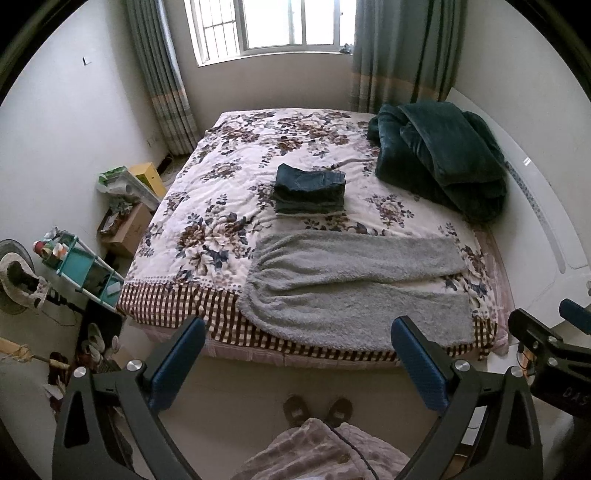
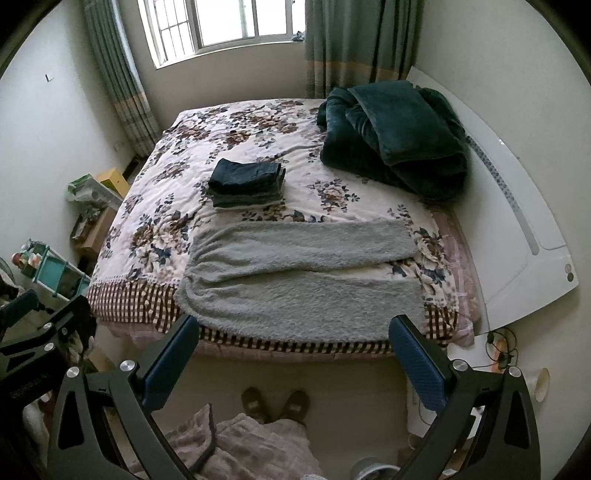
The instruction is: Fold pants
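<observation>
We see bare floor (image 1: 295, 376) between us and the bed (image 1: 229, 206), with only two slippers (image 1: 317, 408) on it. Both grippers hang wide-jawed above that gap, touching nothing. The pants (image 1: 354, 288) lie flat along the near edge. Behind them sits a folded stack (image 1: 310, 188), and a dark blanket (image 1: 443, 162) fills the far right corner. Shelves (image 1: 81, 266) and boxes (image 1: 125, 225) crowd the left side.

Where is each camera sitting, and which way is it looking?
Left wrist: sits on the left gripper, held above the floor, facing the bed; the person's slippers and the right gripper's body at the right edge show.
Right wrist: sits on the right gripper, facing the same bed; the slippers show again.
Both share: grey pants laid flat, folded dark stack, green blanket, window.
</observation>
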Demonstrator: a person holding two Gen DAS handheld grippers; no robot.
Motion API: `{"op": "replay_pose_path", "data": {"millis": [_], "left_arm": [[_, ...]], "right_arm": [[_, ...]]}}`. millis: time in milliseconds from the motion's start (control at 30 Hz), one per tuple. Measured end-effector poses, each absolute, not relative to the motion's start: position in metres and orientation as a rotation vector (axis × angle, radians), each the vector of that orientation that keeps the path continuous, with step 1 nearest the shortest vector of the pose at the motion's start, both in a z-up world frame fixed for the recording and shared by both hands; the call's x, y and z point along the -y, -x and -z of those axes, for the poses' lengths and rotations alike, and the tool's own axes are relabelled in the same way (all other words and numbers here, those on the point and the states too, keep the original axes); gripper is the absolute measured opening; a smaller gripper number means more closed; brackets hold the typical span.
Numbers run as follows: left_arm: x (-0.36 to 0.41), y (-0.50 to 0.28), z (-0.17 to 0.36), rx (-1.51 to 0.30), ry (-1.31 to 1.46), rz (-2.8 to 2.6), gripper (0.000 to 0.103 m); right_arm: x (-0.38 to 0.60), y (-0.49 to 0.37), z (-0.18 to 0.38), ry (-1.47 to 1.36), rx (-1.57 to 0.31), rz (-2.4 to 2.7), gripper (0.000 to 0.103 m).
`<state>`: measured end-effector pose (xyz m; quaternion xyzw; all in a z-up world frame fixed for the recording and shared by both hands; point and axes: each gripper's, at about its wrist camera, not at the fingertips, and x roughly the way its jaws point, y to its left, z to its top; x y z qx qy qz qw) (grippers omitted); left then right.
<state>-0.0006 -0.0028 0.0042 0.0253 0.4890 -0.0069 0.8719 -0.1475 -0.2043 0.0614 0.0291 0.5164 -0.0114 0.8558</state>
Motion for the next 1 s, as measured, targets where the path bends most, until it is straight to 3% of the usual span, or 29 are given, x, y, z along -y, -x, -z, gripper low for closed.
{"op": "replay_pose_path", "data": {"millis": [1000], "left_arm": [[0.008,-0.005,-0.018,-1.006,-0.048,0.029,0.103]], "right_arm": [[0.203,0.147,-0.055,-0.058,-1.083,0.018,0.103]]}}
